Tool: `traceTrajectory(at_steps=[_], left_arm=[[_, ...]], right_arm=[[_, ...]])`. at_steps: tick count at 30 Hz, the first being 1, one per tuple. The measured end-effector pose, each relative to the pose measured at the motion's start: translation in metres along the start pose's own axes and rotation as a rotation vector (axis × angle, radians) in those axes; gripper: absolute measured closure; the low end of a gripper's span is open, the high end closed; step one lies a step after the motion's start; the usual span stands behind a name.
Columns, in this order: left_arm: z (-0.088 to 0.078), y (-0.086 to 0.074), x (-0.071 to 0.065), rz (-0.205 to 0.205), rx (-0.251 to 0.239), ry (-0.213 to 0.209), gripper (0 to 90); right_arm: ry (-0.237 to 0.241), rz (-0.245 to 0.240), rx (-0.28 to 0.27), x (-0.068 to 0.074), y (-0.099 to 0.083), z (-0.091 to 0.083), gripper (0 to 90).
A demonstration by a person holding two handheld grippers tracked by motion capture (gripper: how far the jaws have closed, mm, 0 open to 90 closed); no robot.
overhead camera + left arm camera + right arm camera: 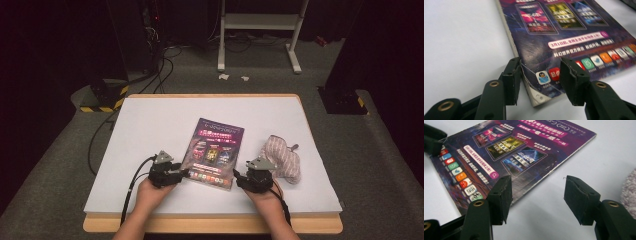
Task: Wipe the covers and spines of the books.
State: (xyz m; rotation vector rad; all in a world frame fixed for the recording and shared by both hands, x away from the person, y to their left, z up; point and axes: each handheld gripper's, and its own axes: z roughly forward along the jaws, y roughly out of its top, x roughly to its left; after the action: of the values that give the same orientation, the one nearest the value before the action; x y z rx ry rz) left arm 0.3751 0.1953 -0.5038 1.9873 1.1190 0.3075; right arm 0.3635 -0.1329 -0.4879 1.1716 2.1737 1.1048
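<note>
Looking down from the high view, the magazine (214, 152) lies flat between the left tool (184, 173) and the right tool (239, 176), its long axis running away from the person and tilted slightly right. Bare desk (150, 125) stretches beyond and outside both tools; a fluffy cloth (283, 157) sits just outside the right tool.

From the left gripper view, the left tool (540, 72) stands half open astride the magazine's (564, 32) near corner, one jaw against its spine edge, not clamped.

From the right gripper view, the right tool (537, 195) gapes over bare desk (544, 210) beside the magazine's (506, 152) edge, holding nothing; the cloth (630, 187) lies outside it.
</note>
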Motion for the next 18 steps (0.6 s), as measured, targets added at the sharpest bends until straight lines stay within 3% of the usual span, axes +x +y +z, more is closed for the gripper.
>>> traceTrajectory(at_steps=[6, 12, 18], left_arm=[[0.000, -0.004, -0.027, 0.051, 0.023, -0.051, 52.4], [0.004, -0.003, -0.025, 0.016, -0.005, -0.041, 48.5], [0.006, -0.002, -0.024, 0.011, -0.009, -0.040, 50.7]], right_arm=[[0.005, 0.014, 0.029, -0.005, -0.002, 0.005, 39.8], [0.031, 0.052, 0.094, -0.010, -0.003, 0.019, 37.4], [0.094, 0.071, 0.107, -0.006, 0.000, 0.026, 38.8]])
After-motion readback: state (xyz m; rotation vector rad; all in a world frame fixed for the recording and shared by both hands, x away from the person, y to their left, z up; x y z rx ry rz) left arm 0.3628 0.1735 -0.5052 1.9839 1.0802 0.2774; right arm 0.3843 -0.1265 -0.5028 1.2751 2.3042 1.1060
